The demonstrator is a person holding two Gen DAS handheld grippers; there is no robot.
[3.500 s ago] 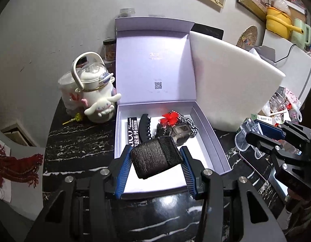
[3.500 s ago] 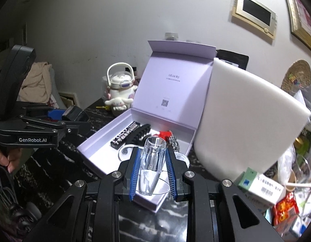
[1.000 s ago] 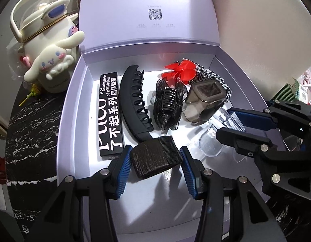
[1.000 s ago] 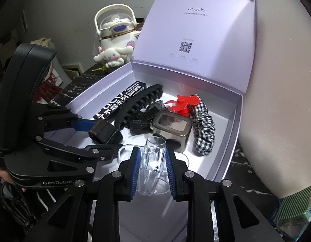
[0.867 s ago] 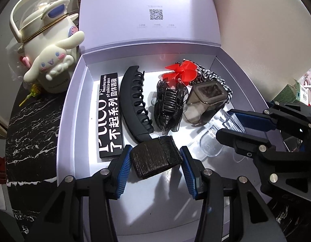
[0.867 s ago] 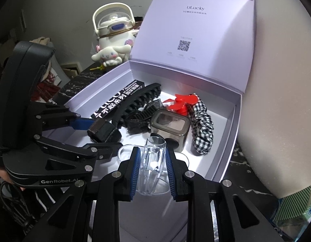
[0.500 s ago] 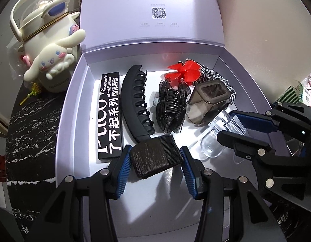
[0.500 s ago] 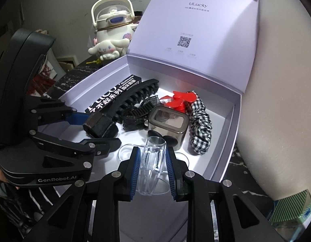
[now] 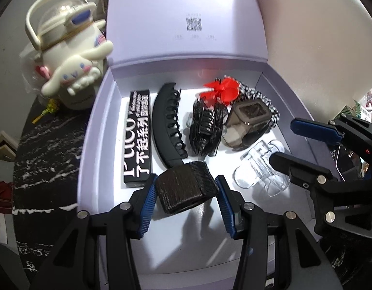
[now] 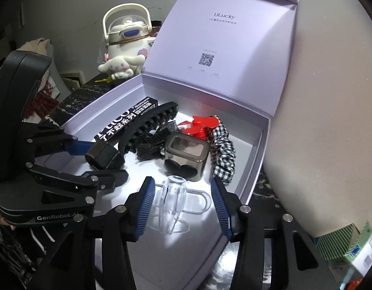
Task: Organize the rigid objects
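A lilac gift box point(image 9: 89, 145) point(image 10: 256, 149) stands open with its lid up. My left gripper point(image 9: 184, 194) is shut on a dark woven hair clip point(image 9: 183, 188) point(image 10: 105, 155) and holds it low over the box floor. My right gripper point(image 10: 181, 207) is open around a clear plastic clip point(image 10: 175, 199) point(image 9: 261, 169) that lies on the box floor. In the box lie a black labelled bar point(image 9: 137, 135), a long black claw clip point(image 9: 168, 124), a black mesh clip point(image 9: 206, 126), a red bow point(image 9: 222, 90), a smoky square clip point(image 9: 246, 120) and a checked scrunchie point(image 10: 223, 149).
A cream Cinnamoroll bottle point(image 9: 70, 60) point(image 10: 126, 48) stands left of the box on the black marble table point(image 9: 46, 149). A white foam panel point(image 10: 331, 108) leans against the box's right side. A green striped carton point(image 10: 347, 244) lies at the right.
My right gripper has opened and let go of the clear clip, which now lies on the box floor. Both grippers came down into the box. My left gripper still holds the dark clip.
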